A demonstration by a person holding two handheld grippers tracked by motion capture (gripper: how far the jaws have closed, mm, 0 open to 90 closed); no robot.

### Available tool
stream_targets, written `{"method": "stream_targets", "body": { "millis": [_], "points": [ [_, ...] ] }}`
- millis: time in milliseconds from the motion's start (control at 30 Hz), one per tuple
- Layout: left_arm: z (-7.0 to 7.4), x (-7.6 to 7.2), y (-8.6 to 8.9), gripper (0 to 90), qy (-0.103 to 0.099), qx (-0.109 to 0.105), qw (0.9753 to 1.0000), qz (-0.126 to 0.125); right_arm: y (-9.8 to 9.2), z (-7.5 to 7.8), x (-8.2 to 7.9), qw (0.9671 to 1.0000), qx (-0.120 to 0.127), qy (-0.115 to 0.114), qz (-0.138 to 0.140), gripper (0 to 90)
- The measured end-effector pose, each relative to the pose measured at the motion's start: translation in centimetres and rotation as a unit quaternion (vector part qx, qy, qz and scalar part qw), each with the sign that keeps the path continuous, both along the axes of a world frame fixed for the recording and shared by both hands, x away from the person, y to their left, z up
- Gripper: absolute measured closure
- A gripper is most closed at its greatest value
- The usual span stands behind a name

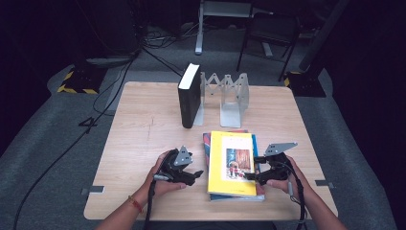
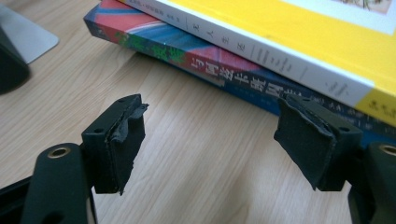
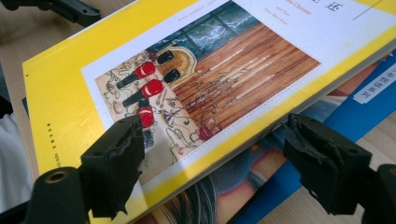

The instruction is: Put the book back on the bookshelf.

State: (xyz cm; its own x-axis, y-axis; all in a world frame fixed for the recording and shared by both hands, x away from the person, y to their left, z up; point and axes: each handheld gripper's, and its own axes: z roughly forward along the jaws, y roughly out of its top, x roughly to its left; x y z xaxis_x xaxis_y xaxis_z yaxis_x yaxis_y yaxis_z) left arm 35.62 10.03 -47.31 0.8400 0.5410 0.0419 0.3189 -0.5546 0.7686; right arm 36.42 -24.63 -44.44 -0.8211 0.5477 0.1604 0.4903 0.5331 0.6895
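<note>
A yellow book [image 1: 231,163] lies on top of a blue book [image 1: 207,143] near the table's front edge. Its spine [image 2: 261,51] faces my left gripper [image 1: 195,175], which stands open on the bare wood just left of the stack, jaws wide apart and nothing between them [image 2: 210,140]. My right gripper [image 1: 250,176] is open at the stack's right side. In the right gripper view its jaws straddle the yellow book's edge [image 3: 243,144], one over the cover picture [image 3: 205,79], the other over the blue book [image 3: 355,98] beneath.
A black book [image 1: 189,96] stands upright against a metal expanding book rack [image 1: 225,93] at the table's back middle. A chair [image 1: 270,33] and cables lie on the floor beyond the table [image 1: 143,124].
</note>
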Motion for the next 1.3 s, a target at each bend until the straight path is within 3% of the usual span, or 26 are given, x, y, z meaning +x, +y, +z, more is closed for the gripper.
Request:
{"method": "stream_targets", "body": {
  "millis": [200,300,633,700,800,1033,1167,1233,1267,1300],
  "points": [
    [-0.1,1.1,-0.9,26.5,-0.007,-0.003,1.0000,-0.001,0.3,0.2,0.5,0.9998,-0.010,0.013,0.005,19.4],
    [-0.3,1.3,-1.3,29.1,-0.012,0.008,0.9999,0.003,0.6,0.3,0.6,0.9998,-0.016,0.004,0.010,19.4],
    [-1.0,1.8,-0.3,29.6,0.002,0.009,0.9999,0.012,1.7,0.2,0.0,0.9995,-0.013,-0.003,0.028,22.4],
    [-1.1,1.8,-0.3,30.0,0.002,0.010,0.9999,0.007,1.5,0.6,-0.2,0.9992,-0.020,0.007,0.035,28.3],
    [-1.3,1.9,-0.5,30.9,0.003,0.011,0.9999,0.003,1.4,0.6,-0.2,0.9982,-0.023,0.034,0.043,25.5],
    [-1.5,2.0,-0.8,37.9,0.010,0.014,0.9998,-0.005,2.6,0.6,0.2,0.9987,-0.030,0.008,0.041,23.8],
    [-1.5,2.1,-0.6,43.5,0.014,0.009,0.9998,-0.007,2.6,0.9,0.0,0.9985,-0.020,-0.028,0.042,39.0],
    [-1.5,2.2,-0.4,45.9,0.019,0.000,0.9998,0.000,2.5,1.0,-0.2,0.9979,-0.012,-0.037,0.051,46.4],
    [-1.6,2.3,-0.4,47.9,0.022,-0.002,0.9998,-0.001,2.5,1.1,-0.3,0.9973,0.002,-0.038,0.062,54.3],
    [-1.6,2.3,-0.4,49.4,0.024,-0.004,0.9997,0.000,2.6,1.1,-0.4,0.9970,0.013,-0.037,0.066,55.9]
  ]
}}
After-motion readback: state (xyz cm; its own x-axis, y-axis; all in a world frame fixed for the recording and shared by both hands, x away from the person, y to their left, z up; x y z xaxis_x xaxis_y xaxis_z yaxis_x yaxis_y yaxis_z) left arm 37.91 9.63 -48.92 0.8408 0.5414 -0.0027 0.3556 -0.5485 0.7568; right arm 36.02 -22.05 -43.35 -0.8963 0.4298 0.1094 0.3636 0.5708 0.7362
